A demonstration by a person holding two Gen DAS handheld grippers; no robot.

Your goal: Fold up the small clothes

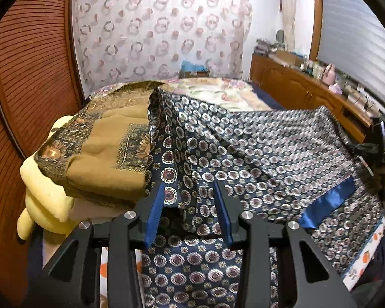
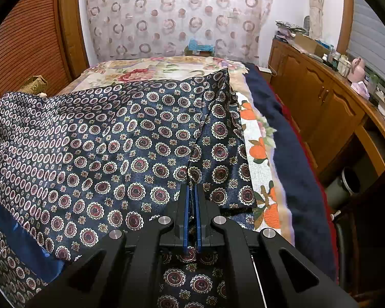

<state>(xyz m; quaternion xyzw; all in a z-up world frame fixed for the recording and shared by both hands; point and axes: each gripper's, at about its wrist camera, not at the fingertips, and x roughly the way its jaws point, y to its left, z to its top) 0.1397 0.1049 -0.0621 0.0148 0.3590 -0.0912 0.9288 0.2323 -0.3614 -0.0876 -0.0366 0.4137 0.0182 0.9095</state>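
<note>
Unlabelled navy medallion-print garment (image 2: 120, 138)

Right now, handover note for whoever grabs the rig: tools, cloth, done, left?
Left tool: part closed, a raised ridge of the navy patterned cloth between its fingers; firm grip not confirmed.
Right tool: shut on a fold of the same cloth at its right edge.
Cloth lies spread across the bed, part lifted, blue hem strip showing.
Folded tan scarf sits stacked on yellow items at the left.
Done: that stack. Left: fold the navy cloth.
</note>
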